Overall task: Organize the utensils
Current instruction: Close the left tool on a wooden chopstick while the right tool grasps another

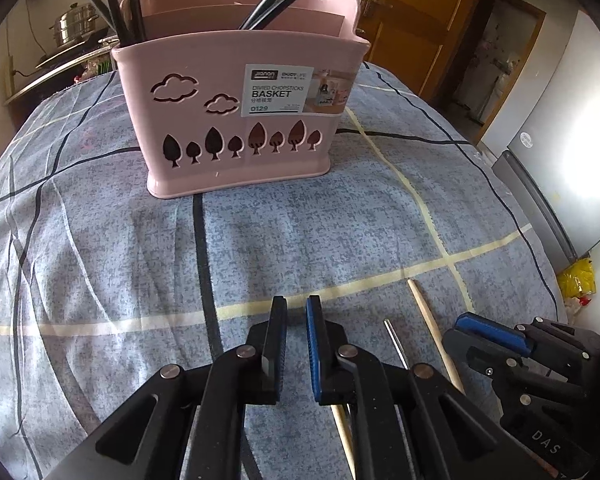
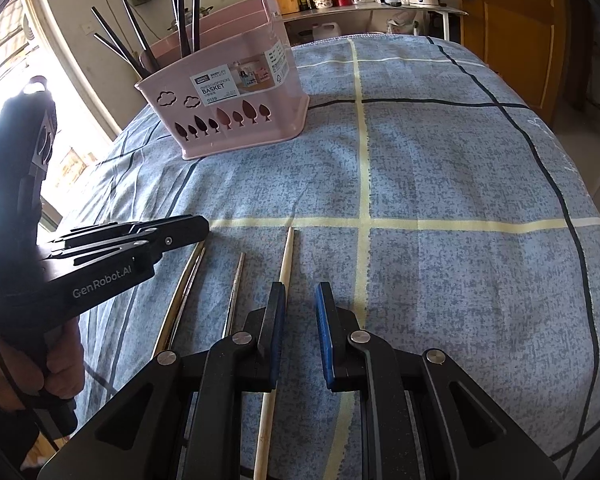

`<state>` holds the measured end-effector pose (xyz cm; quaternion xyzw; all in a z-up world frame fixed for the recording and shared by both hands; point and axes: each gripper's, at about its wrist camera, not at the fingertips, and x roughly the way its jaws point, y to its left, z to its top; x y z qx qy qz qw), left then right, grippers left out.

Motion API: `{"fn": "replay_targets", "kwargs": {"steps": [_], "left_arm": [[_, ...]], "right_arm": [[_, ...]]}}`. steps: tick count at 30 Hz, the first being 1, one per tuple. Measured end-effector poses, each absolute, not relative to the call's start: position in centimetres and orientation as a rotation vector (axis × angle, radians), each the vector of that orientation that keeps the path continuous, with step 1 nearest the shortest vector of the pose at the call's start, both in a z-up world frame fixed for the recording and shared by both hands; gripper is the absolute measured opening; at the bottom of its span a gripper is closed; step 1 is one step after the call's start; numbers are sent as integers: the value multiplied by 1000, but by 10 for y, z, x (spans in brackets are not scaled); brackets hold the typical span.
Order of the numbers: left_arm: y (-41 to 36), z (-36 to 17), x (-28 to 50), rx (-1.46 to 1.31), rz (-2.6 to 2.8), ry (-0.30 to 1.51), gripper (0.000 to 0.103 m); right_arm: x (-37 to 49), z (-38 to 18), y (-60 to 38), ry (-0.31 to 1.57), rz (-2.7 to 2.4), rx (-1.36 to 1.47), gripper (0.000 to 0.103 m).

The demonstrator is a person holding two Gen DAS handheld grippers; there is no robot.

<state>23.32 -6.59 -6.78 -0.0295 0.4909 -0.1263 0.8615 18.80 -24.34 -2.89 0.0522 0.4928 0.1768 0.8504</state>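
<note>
Only the right wrist view shows 4 chopsticks (image 2: 236, 292) near the pink basket (image 2: 236, 120); the left gripper (image 1: 296, 344) partly hides them. Both the left and the right gripper (image 2: 300, 336) stand slightly apart, pinching nothing.

**Open cloth in front of basket, sticks crowd the near side**

Landmark: pink chopstick basket (image 2: 236, 92). Blue checked cloth (image 2: 440, 168) in front of it and to its right lies bare, free to pass. Black chopsticks (image 2: 184, 8) stick up out of basket's left compartment and fan outward, blocking approach from above there. Nearer the camera than the basket: wooden chopstick (image 2: 282, 280), metal chopstick (image 2: 236, 292), another wooden-metal pair (image 2: 186, 284) on cloth. Left gripper (image 2: 204, 230) hangs over that pair.
</note>
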Motion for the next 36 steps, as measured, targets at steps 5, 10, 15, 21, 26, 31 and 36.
{"fn": "replay_targets", "kwargs": {"steps": [5, 10, 15, 21, 26, 31, 36], "left_arm": [[-56, -64, 236, -119, -268, 1048, 11], [-64, -67, 237, -107, -275, 1060, 15], [-73, -68, 234, -36, -268, 1034, 15], [-65, -70, 227, 12, -273, 1024, 6], [-53, -69, 217, 62, -280, 1016, 4], [-40, -68, 209, 87, -265, 1017, 4], [-20, -66, 205, 46, -242, 1020, 4]], "right_arm": [[188, -29, -244, 1038, 373, 110, 16], [188, -29, -245, 1038, 373, 113, 16], [188, -29, -245, 1039, 373, 112, 16], [188, -29, -245, 1040, 372, 104, 16], [186, -30, -245, 1048, 353, 52, 6], [184, -30, -248, 1064, 363, 33, 5], [187, -21, -245, 1044, 387, 59, 10]]}}
